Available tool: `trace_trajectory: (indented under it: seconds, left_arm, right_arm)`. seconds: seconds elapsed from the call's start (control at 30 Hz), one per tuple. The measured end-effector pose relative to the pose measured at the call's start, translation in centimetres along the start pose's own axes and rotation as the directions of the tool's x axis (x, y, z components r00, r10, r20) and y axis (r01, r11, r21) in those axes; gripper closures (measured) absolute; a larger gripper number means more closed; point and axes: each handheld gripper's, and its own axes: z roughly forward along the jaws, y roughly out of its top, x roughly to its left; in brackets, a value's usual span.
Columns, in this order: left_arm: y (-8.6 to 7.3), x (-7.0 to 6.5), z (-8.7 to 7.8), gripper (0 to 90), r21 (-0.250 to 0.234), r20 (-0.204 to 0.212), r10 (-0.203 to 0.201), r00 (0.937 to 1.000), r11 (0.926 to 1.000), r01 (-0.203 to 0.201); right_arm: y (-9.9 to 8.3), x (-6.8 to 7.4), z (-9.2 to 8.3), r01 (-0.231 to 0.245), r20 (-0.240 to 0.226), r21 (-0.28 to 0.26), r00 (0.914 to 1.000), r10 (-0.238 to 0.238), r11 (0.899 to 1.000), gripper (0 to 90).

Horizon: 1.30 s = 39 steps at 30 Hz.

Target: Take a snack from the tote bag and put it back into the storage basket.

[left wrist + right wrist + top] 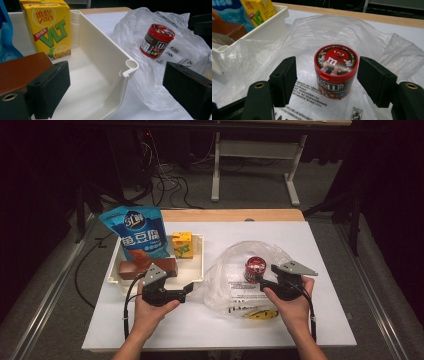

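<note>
While a person's two hands rest low over the white bench (310, 320), each holds a hand-held gripper. The right hand-held gripper (327, 82) has its jaws spread wide, one on each side of a small red-lidded candy tub (335, 71), and neither pad touches it. The tub stands upright on a clear, crumpled plastic bag (352, 32) spread over the middle of the bench, with the bag's edges rising around it. The left hand-held gripper (117, 90) is also spread, holding nothing, and sits at the near right corner of a cream plastic tray (105, 57), with one jaw over the tray's inside and the other out over the edge of the bag. Inside the tray stand a yellow lemon tea carton (48, 27) at the back, a blue snack bag (137, 232) leaning at the left, and a brown box (20, 71) lying at the front, just beside the left gripper's jaw.
</note>
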Motion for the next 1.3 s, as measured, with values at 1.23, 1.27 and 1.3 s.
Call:
trace_trajectory:
  seconds: [1.23,1.27,1.3]
  left_arm:
    - [0.0,-0.8,0.0,9.8,-0.005,0.026,0.009,0.9996,0.9999,-0.009]
    - [0.0,-0.8,0.0,9.8,-0.006,0.027,0.010,0.9996,0.9999,-0.010]
    - [0.0,-0.8,0.0,9.8,-0.006,0.027,0.010,0.9996,0.9999,-0.010]
  right_arm:
    - [-0.3,-0.9,8.1,-0.031,0.081,0.183,0.9966,0.017,0.983,25.1]
    - [-0.3,-0.9,8.0,-0.020,0.085,0.184,0.9964,0.004,0.983,25.5]
    - [-0.2,-0.8,7.9,-0.015,0.085,0.186,0.9963,-0.001,0.982,25.7]
